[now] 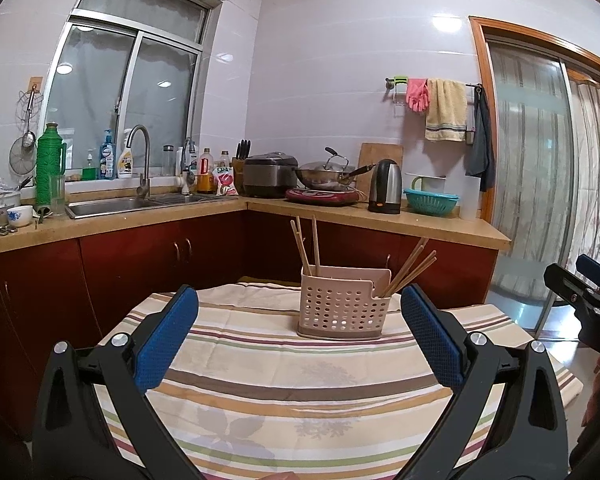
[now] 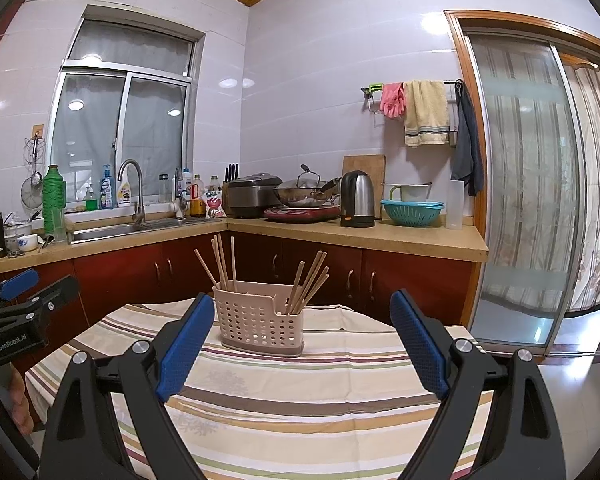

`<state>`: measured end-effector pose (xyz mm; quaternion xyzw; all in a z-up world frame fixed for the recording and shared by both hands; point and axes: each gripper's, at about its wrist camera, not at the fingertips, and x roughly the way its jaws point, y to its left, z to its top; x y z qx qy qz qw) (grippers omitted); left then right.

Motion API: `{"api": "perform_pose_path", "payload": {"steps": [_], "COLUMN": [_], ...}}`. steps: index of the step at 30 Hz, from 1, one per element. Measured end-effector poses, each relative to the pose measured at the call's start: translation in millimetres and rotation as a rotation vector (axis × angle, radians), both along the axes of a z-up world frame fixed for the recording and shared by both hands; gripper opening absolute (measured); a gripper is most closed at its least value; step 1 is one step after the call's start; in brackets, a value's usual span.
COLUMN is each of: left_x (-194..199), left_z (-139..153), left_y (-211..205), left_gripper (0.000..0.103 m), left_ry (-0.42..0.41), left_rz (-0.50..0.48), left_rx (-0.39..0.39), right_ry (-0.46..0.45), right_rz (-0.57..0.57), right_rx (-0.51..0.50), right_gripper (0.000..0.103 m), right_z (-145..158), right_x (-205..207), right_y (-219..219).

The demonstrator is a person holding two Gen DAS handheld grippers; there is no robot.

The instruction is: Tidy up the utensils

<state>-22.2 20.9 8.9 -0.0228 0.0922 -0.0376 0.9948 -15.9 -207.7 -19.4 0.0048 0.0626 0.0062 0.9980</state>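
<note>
A pink perforated utensil basket (image 1: 342, 306) (image 2: 258, 326) stands on the striped tablecloth (image 1: 280, 392) (image 2: 300, 400). Wooden chopsticks stand in its left compartment (image 1: 305, 246) (image 2: 220, 260) and lean right in its right compartment (image 1: 410, 266) (image 2: 310, 282). My left gripper (image 1: 300, 300) is open and empty, held above the cloth in front of the basket. My right gripper (image 2: 302, 308) is open and empty, also in front of the basket. The right gripper shows at the right edge of the left wrist view (image 1: 592, 280); the left gripper shows at the left edge of the right wrist view (image 2: 20, 300).
Behind the table runs an L-shaped counter (image 2: 356, 236) with a sink (image 1: 140, 202), a green thermos (image 1: 50, 164), a rice cooker (image 1: 270, 174), a wok (image 1: 326, 176), a kettle (image 1: 386, 186) and a teal colander (image 1: 431, 201). A sliding glass door (image 2: 520, 184) is at the right.
</note>
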Motion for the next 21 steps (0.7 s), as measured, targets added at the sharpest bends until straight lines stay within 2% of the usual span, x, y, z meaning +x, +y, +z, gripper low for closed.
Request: {"api": "perform_pose_path", "payload": {"steps": [8,15,21], "left_x": [-0.2,2.4,3.1], "left_z": [2.5,1.0,-0.6], "left_y": [-3.6,-2.1,-5.4], "left_gripper": [0.099,0.099,0.099], "left_ry": [-0.014,-0.005,-0.018], "left_rz": [-0.006,-0.015,-0.028], "left_rx": [0.011,-0.018,0.002], "right_ry": [0.002,0.007,0.020], "right_rz": [-0.002,-0.002,-0.002], "right_rx": [0.004,0.006,0.010], "right_gripper": [0.087,0.087,0.087], "right_z": [-1.6,-2.7,-7.0], "right_x": [0.8,2.0,4.8], "right_y": [-1.2,-2.9,-6.2]}}
